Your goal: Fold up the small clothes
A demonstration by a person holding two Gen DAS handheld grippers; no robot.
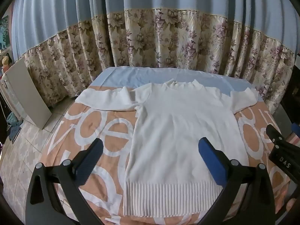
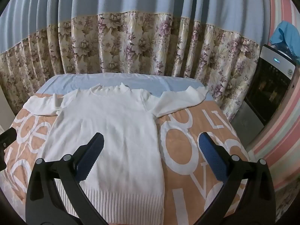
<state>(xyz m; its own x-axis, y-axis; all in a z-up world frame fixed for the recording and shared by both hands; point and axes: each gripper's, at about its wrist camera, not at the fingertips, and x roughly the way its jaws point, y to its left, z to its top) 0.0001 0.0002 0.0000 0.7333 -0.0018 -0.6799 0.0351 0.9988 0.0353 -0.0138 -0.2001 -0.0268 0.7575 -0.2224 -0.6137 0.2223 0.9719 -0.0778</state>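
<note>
Sweater [image 1: 176,131]: flat, face-up, mid-bed [image 1: 90,123], sleeves spread, hem at near edge.
Left hand-held gripper [image 1: 150,150]: wide apart, empty.
Right hand-held gripper [image 2: 151,146]: wide apart, empty.
Progress: no fold made; everything left.

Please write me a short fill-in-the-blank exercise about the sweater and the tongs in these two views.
1. The white sweater lies spread ____ on the bedcover.
2. Both sleeves reach ____ from the body.
3. The left tongs and right tongs are both ____, gripping nothing.
4. The ribbed hem is the edge ____ to the tongs.

Missing words: flat; outward; open; nearest
</note>
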